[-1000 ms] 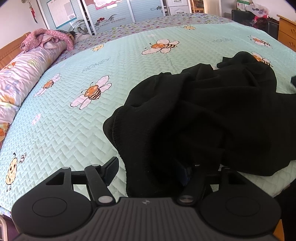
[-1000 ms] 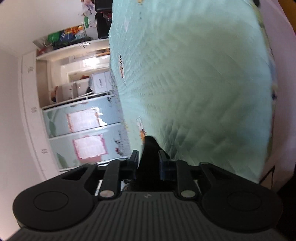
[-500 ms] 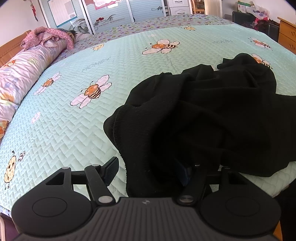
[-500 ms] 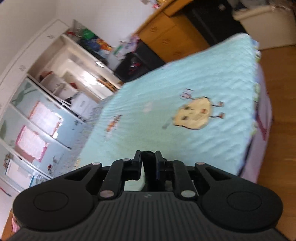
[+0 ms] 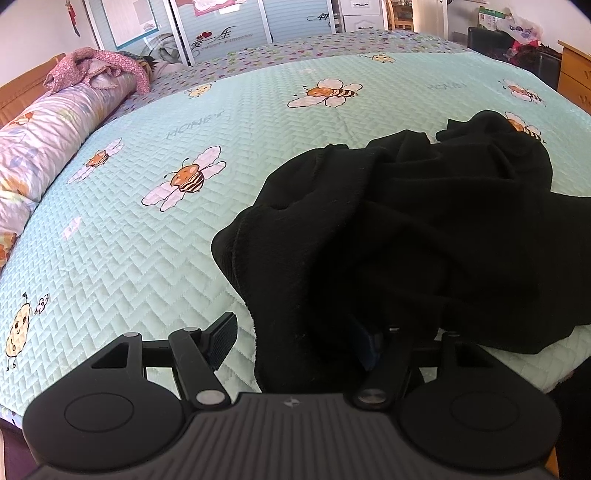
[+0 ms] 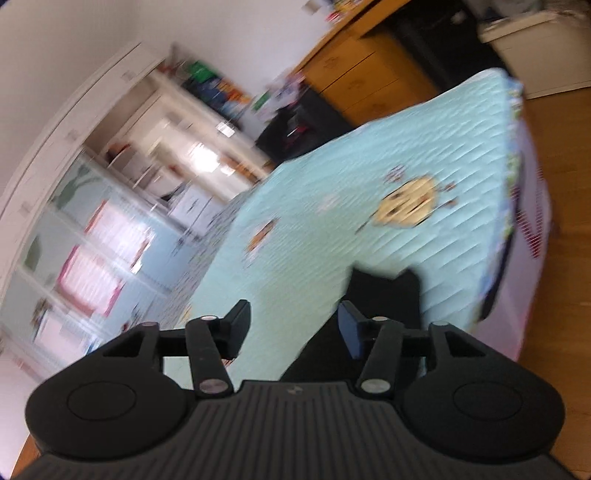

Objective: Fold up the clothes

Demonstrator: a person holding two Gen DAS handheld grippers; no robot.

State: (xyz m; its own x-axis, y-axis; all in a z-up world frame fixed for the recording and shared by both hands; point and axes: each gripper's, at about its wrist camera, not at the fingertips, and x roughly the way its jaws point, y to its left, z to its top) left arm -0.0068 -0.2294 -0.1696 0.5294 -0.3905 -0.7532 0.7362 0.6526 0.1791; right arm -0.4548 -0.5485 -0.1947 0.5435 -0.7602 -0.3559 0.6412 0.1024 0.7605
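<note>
My left gripper [image 5: 295, 336] stands spread. Its left finger [image 5: 221, 341] is bare over the quilt; the right finger is covered by the near hem of the black garment [image 5: 424, 236], which fills part of the gap without being pinched. My right gripper [image 6: 293, 326] has its jaws opening; its fingers [image 6: 238, 326] stand apart with nothing pressed between them, and a dark fold of cloth [image 6: 384, 291] lies just beyond and beside the right pad. That view is motion-blurred.

The black garment lies crumpled on the mint-green quilt [image 5: 147, 240], at its near edge. Beyond the garment, the quilt carries bee prints [image 5: 184, 179] and the stitched word "HONEY" [image 5: 195, 123]. Left of the garment, a rolled floral duvet [image 5: 48, 136] lines the quilt's far left side. Behind the quilt, the wardrobe doors [image 5: 221, 26] read "SWEET WEDDING".
</note>
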